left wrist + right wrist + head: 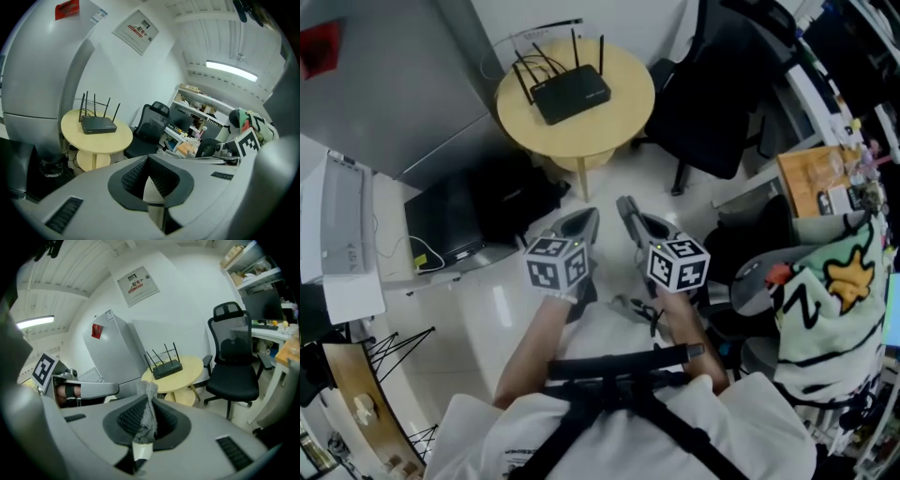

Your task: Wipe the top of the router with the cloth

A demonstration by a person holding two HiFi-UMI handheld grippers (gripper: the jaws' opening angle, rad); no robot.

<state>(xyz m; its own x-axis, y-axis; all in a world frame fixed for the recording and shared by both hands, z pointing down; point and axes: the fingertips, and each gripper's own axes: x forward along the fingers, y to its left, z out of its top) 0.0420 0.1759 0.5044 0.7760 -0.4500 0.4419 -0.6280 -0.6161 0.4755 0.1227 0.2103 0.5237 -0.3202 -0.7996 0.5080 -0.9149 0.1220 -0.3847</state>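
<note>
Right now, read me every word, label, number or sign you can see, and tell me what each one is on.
Nothing reads clearly.
Wall notice: red heading, too blurred.
Red sticker on grey cabinet: too blurred.
White label beside it: too small.
Shirt print: too small.
Marker cubes: square patterns, no words.
Router, cloth: no print visible.

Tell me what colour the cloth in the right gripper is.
Grey. The cloth, pinched in the right gripper, shows best in the right gripper view.

Black router (98, 125) with 4 antennas on round yellow table (70, 137), beyond closed left tool (149, 161)
</note>
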